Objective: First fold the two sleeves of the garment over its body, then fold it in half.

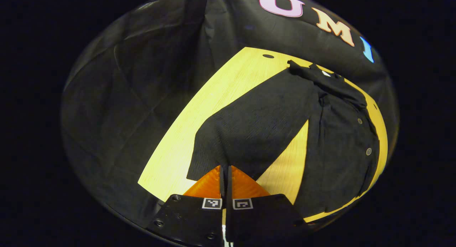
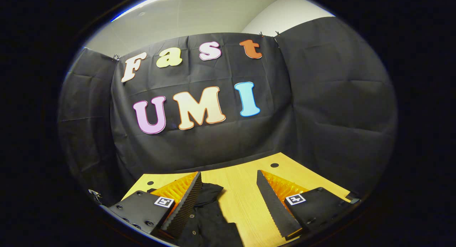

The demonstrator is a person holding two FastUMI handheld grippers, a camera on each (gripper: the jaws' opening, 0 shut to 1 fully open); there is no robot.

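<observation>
The left tool (image 1: 226, 174) is pinching the shirt (image 1: 335, 143)'s sleeve (image 1: 249, 133), its fingers pressed together. The right tool (image 2: 228, 190) is hovering spread apart over the desk (image 2: 242, 200), the shirt lying by its left finger

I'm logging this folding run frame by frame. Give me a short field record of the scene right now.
surface: wooden table
garment: dark buttoned shirt, lying on the table
sleeve: one sleeve spread out away from the body, not yet folded over
left gripper: fingers closed on the sleeve's end
right gripper: fingers wide apart, holding nothing, above the shirt's edge

Matt, finely ribbed cloth garment (image 1: 256, 122) on smooth wood-grain table (image 1: 228, 86).
</observation>
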